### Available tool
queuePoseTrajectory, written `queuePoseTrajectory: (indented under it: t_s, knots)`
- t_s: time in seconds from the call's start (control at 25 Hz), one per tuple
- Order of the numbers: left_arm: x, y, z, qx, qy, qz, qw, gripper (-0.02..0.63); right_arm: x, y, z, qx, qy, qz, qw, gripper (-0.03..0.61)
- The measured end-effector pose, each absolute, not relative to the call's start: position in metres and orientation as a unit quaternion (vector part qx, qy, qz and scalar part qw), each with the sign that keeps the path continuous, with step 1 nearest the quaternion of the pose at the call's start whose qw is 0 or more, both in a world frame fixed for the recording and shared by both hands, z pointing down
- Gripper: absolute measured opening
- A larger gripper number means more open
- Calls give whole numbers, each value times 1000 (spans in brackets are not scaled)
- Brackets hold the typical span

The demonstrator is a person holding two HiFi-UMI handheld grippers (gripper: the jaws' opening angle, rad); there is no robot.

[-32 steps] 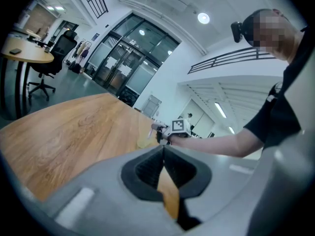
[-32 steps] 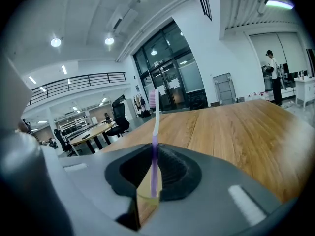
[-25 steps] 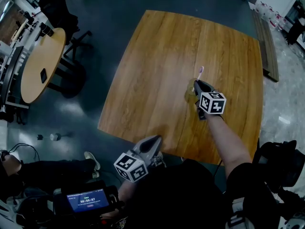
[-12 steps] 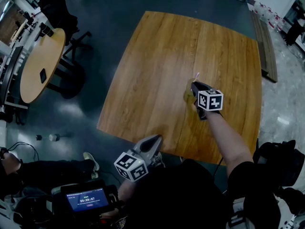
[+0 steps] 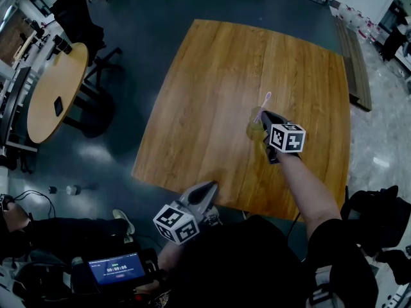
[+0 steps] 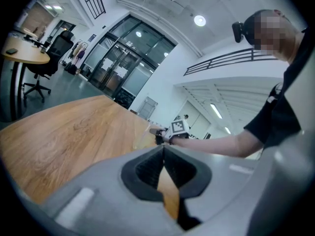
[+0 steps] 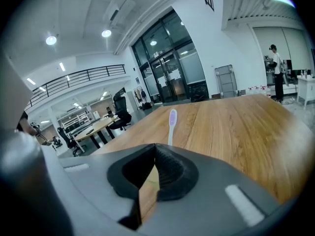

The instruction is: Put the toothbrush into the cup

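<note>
A pale lilac plastic toothbrush (image 5: 263, 104) stands leaning in a clear yellowish cup (image 5: 253, 131) on the wooden table (image 5: 205, 88). My right tool (image 5: 264, 113), just beside the cup, and my left tool (image 5: 211, 187) are both closed on nothing. I judge the task done.

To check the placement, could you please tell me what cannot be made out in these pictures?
Head view: translucent yellowish cup too small to show whether the pink-tipped toothbrush reaches inside.
Right gripper view: right hand-held gripper hides the toothbrush's lower handle and the cup.
</note>
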State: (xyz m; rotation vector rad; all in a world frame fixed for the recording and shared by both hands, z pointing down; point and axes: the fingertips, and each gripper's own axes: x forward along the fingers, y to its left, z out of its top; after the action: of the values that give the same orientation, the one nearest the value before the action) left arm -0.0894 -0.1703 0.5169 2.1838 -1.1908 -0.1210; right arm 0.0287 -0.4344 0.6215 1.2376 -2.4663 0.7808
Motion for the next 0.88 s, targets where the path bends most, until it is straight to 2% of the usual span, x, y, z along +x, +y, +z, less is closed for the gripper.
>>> queuePoseTrajectory:
  t_s: [0.32, 0.56, 0.88]
  knots:
    - [-81, -170, 503, 854, -418, -49, 307, 3, 32, -381, 558, 416, -867, 268, 66, 6]
    - [-79, -161, 499, 874, -378, -44, 301, 3, 32, -300, 513, 424, -859, 288, 0, 6]
    - [-60, -138, 507, 894, -314, -27, 317, 3, 36, -178, 488, 445, -847, 288, -35, 6]
